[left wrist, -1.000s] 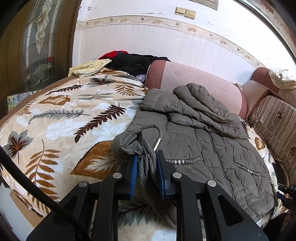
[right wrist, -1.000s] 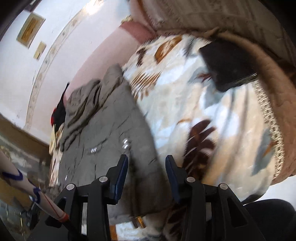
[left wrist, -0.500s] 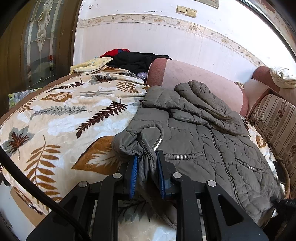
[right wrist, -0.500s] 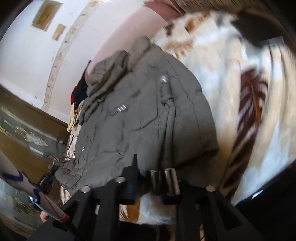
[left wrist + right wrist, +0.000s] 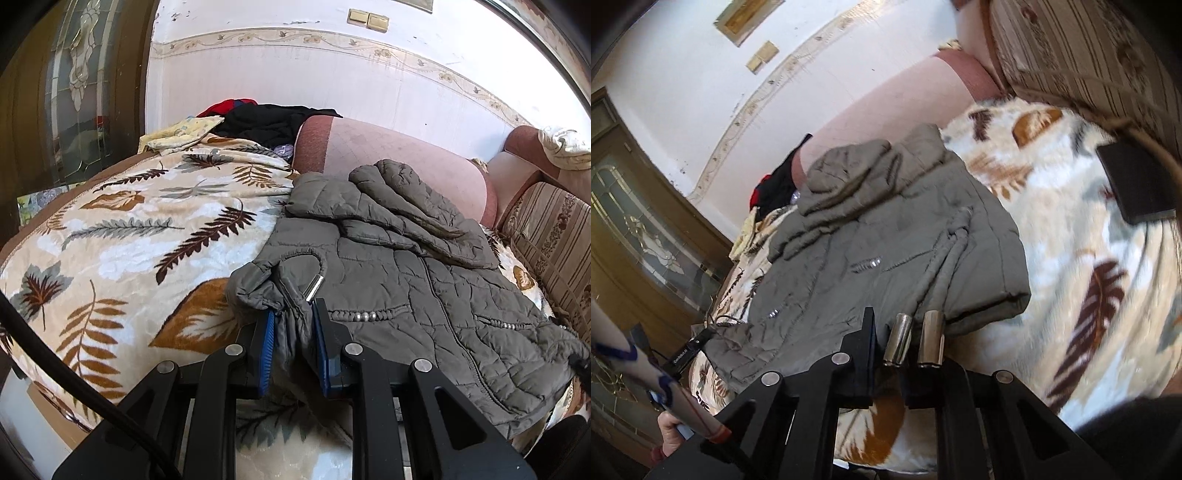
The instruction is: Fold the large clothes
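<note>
White wall (image 5: 258, 81) with a floral border strip (image 5: 280, 37); two gold switch plates (image 5: 367, 18) high up. Dark wooden door (image 5: 74, 92) with leaded glass at left. Pink bolster (image 5: 399, 155), striped sofa back (image 5: 550, 236). Leaf-print blanket (image 5: 129, 236) covers the seat. Bright daylight.

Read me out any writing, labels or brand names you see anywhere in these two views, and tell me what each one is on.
Small black device at the jacket's edge, right wrist view: white lettering, too small and blurred to read.
Wall plates: blank.
Drawstring metal tips: no markings visible.
Nothing else carries any text.
</note>
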`<move>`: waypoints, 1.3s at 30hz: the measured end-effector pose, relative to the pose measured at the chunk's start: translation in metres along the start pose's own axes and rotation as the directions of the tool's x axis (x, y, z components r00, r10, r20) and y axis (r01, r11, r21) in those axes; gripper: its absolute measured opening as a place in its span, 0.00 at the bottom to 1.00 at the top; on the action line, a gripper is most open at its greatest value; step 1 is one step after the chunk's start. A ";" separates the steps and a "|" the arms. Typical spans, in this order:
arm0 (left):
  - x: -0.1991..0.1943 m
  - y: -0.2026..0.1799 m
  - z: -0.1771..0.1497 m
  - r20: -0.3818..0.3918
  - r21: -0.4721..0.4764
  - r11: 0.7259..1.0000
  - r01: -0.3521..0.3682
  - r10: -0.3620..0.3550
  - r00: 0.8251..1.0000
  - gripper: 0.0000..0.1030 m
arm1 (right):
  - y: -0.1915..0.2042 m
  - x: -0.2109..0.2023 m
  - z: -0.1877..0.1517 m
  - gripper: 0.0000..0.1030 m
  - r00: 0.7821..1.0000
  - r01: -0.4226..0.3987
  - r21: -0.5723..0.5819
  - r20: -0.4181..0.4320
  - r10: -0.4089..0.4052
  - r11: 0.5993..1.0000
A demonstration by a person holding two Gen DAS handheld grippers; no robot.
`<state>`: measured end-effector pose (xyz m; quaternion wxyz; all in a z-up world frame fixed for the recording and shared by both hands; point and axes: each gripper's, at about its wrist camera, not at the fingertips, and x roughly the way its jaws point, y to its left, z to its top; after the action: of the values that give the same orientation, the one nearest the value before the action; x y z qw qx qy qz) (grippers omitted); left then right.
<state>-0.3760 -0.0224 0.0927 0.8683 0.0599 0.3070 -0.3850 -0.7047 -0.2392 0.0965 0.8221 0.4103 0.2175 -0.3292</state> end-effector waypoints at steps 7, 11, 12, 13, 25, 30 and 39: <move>0.004 -0.008 0.033 0.014 0.020 1.000 0.007 -0.007 1.000 0.19 | 0.023 -0.008 0.040 0.10 0.998 -0.028 -0.064 0.053 0.032 0.998; 0.010 -0.013 0.069 0.032 0.019 1.000 0.018 -0.019 0.999 0.19 | 0.039 -0.008 0.072 0.10 0.995 -0.040 -0.092 0.088 0.048 0.995; 0.012 -0.015 0.079 0.039 0.021 1.000 0.019 -0.020 0.999 0.19 | 0.042 -0.006 0.084 0.10 0.994 -0.044 -0.095 0.097 0.053 0.994; 0.015 -0.017 0.089 0.046 0.024 1.000 0.020 -0.021 0.999 0.19 | 0.046 -0.005 0.094 0.10 0.993 -0.043 -0.100 0.105 0.054 0.994; 0.105 -0.057 0.237 0.066 0.072 0.996 0.047 -0.052 0.997 0.19 | 0.082 0.074 0.239 0.09 0.986 0.006 -0.151 0.166 0.019 0.988; 0.168 -0.054 0.282 0.049 0.028 1.000 -0.011 0.010 0.999 0.19 | 0.090 0.149 0.299 0.09 0.986 0.072 -0.167 0.159 -0.045 0.983; 0.225 -0.049 0.321 0.066 0.036 0.998 -0.046 0.043 0.997 0.19 | 0.054 0.291 0.362 0.09 0.961 0.268 -0.130 0.106 -0.256 0.955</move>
<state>-0.1382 -0.3079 0.2266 0.8848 0.0706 0.2700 -0.3731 -0.4337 -0.6165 0.1485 0.8073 0.3029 0.2567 -0.4366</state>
